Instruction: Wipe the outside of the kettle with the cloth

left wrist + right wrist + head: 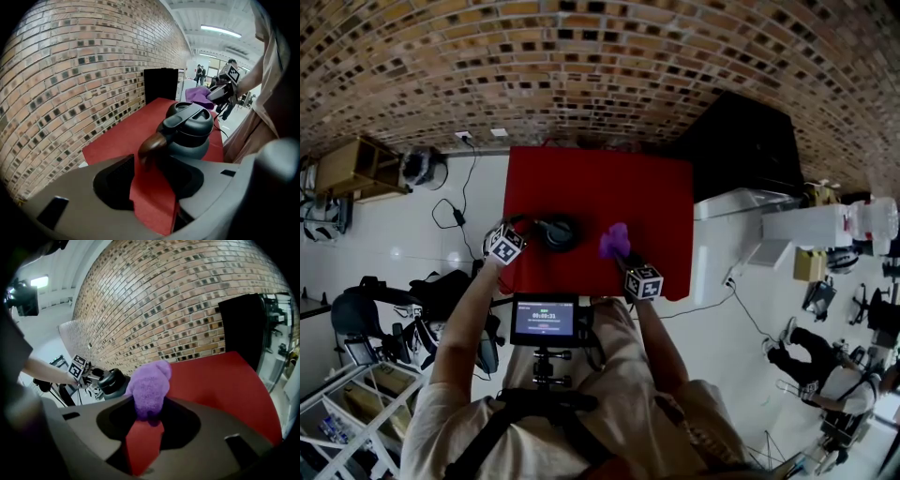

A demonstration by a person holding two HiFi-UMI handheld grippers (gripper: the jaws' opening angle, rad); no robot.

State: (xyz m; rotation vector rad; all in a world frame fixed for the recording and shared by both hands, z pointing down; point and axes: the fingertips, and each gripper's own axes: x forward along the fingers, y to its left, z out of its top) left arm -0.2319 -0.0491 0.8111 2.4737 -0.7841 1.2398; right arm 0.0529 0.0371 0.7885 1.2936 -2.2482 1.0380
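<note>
Left gripper [151, 157] clamps the brown handle [152, 144] of the kettle [190, 133]; right gripper [147, 416] pinches the purple cloth [150, 387].

Shows a red table [600, 178] at mid-frame in the head view, set against a brick wall [581, 66] across the top. Upper right: a black panel [741, 141] above a white counter [741, 202]. Left edge: a wooden shelf [356, 167], a black cable [455, 211] trailing over pale floor. Lower right: a person [839, 382].
</note>
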